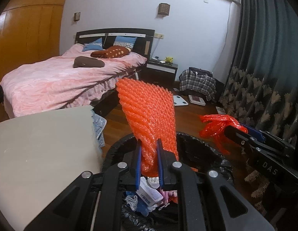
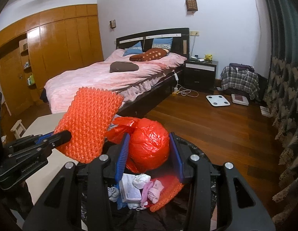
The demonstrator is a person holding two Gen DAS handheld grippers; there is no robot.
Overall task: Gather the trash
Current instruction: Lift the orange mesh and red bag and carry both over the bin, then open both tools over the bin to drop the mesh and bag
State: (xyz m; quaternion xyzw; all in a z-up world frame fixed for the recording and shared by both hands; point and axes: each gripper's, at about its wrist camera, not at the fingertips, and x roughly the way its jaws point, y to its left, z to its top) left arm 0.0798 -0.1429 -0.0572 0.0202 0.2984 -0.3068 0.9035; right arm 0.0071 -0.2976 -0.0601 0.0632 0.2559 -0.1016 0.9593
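Both loads hang over the black-lined bin [image 2: 197, 150]: left gripper [image 1: 149, 165] pinched tight on the orange bubble wrap [image 1: 147, 111], right gripper [image 2: 149, 154] clamping the knotted red bag [image 2: 149, 144]. Risk: that tall, floppy sheet tips past the rim and lands on the floor; crinkly, bright stuff

Bed [image 2: 114, 77]: pink cover | nightstand [image 2: 200, 73]: just beside headboard | wardrobe [image 2: 58, 44]: wooden, beyond bed | floor [image 2: 216, 127]: dark wood | curtain [image 2: 283, 67]: opposite wardrobe
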